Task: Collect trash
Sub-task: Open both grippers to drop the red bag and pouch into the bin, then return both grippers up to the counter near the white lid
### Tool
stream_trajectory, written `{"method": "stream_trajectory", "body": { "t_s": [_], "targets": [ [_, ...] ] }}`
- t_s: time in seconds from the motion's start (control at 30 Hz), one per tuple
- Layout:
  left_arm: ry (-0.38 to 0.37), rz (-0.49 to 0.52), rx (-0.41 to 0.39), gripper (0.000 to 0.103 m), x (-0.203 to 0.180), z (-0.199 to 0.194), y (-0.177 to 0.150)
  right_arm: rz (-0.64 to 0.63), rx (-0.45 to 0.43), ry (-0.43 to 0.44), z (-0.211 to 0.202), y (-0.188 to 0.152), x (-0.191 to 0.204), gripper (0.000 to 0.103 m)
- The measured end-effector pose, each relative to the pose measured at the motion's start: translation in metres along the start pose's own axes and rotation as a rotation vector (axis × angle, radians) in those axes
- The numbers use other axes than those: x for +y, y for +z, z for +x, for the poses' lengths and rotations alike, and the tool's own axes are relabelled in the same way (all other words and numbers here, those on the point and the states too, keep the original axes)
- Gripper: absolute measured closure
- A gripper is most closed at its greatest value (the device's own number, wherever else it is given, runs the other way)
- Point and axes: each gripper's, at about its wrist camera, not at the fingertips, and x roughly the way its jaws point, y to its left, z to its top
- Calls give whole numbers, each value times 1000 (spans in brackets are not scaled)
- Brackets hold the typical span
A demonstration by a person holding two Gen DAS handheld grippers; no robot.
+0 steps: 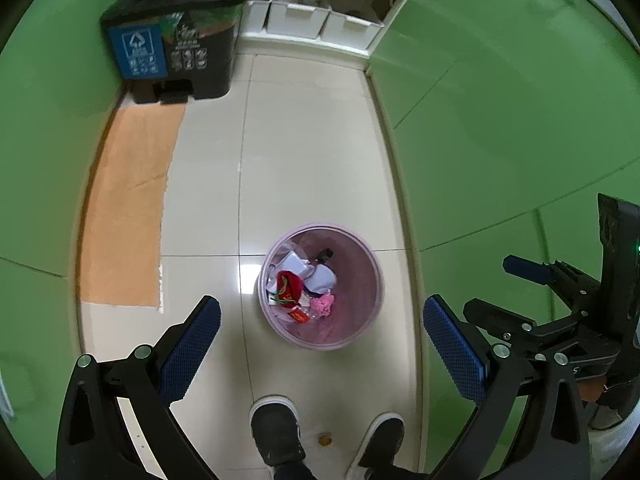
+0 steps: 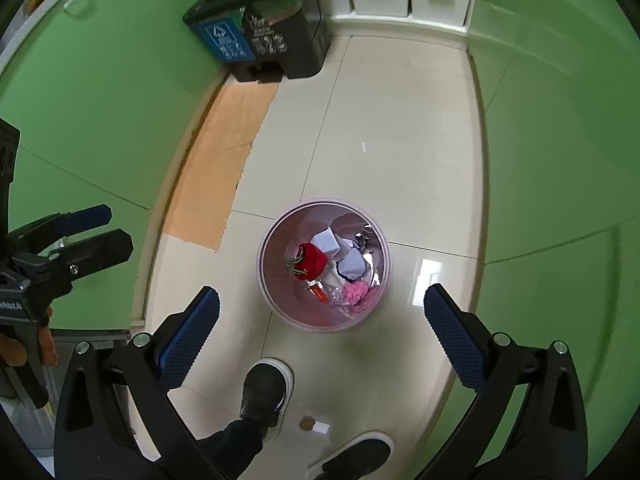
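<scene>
Jaws: both grippers' released, blue knurled pads | round pink bin (image 1: 362,240), crumpled trash (image 1: 298,286) | glossy tiles (image 1: 312,152)

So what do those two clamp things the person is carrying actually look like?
Both are alike. The left gripper has two black angular fingers with silver pivot bolts, each tipped with a blue pad with a diamond-grid texture. The right gripper has the same black frame and blue pads. Seen from the side, each has a black body on a handle. The person wears black shoes with white soles and dark trousers.
</scene>
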Motion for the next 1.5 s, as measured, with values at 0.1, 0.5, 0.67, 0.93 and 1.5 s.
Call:
{"method": "stream_trajectory", "body": {
  "t_s": [0.1,0.5,0.67,0.93,1.5],
  "targets": [
    [3,29,-8,6,-17,-32,4,28,-14,17,-43,0,3,3],
    [-33,174,-76,6,-125,-261,35,98,-163,23,-324,-6,34,3],
    [-79,300,-103,6,-183,-337,48,189,-275,-32,-439,-25,23,3],
    [-220,563,-99,6,-294,-368,58,450,-453,-186,-549,-93,-32,3],
    [-364,799,-17,6,-527,-304,73,676,-511,-358,-600,-152,-208,3]
  ]
}}
